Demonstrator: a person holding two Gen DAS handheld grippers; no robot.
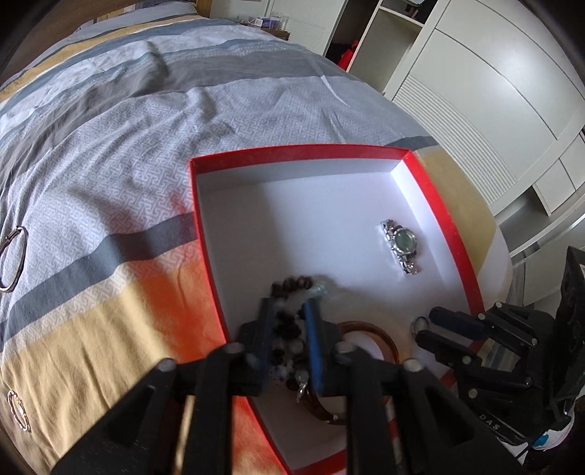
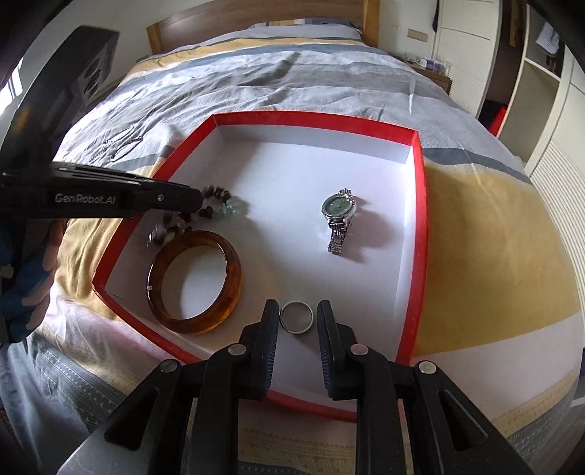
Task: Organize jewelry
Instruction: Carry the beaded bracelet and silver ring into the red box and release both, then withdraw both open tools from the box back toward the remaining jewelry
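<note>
A red box with a white inside [image 1: 199, 204] [image 2: 420, 219] lies on the bed. In it lie a silver watch [image 1: 402, 246] [image 2: 340, 219], an amber bangle [image 2: 193, 279] [image 1: 384, 338] and a silver ring [image 2: 297, 317] [image 1: 421, 323]. My left gripper [image 1: 287, 314] [image 2: 199, 204] is over the box's left side, its fingers around a beaded bracelet [image 1: 289, 329] [image 2: 215, 212] of dark and pale beads. My right gripper [image 2: 298, 318] [image 1: 426, 329] stands slightly open with the ring lying between its fingertips, gaps on both sides.
On the striped bedspread left of the box lie a thin silver bangle [image 1: 12, 257], a small chain piece [image 1: 18, 409] and thin chains [image 2: 117, 144]. White wardrobes [image 1: 475, 91] stand at the right, the wooden headboard [image 2: 256, 18] at the far end.
</note>
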